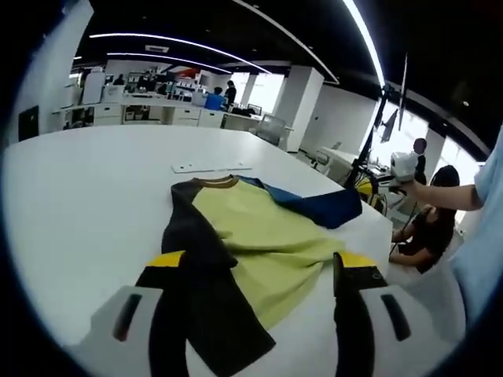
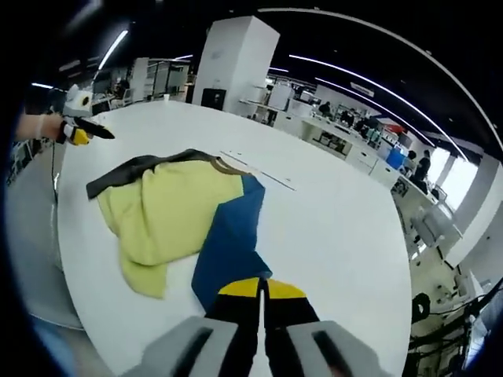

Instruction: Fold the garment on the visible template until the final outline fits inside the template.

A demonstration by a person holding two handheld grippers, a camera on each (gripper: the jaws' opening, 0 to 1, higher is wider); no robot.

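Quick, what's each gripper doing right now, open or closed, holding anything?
Left gripper: open, jaws wide apart above the shirt, holding nothing.
Right gripper: shut, jaws together at the edge of the shirt's blue part; cannot tell whether cloth is pinched.

Left hand-held gripper [image 1: 259, 314]: two black jaws with yellow bands, on pale grey mounts with dark slots. Right hand-held gripper [image 2: 262, 314]: same colours, black jaws, yellow tips. The person wears a light blue sleeve [image 1: 489, 196].
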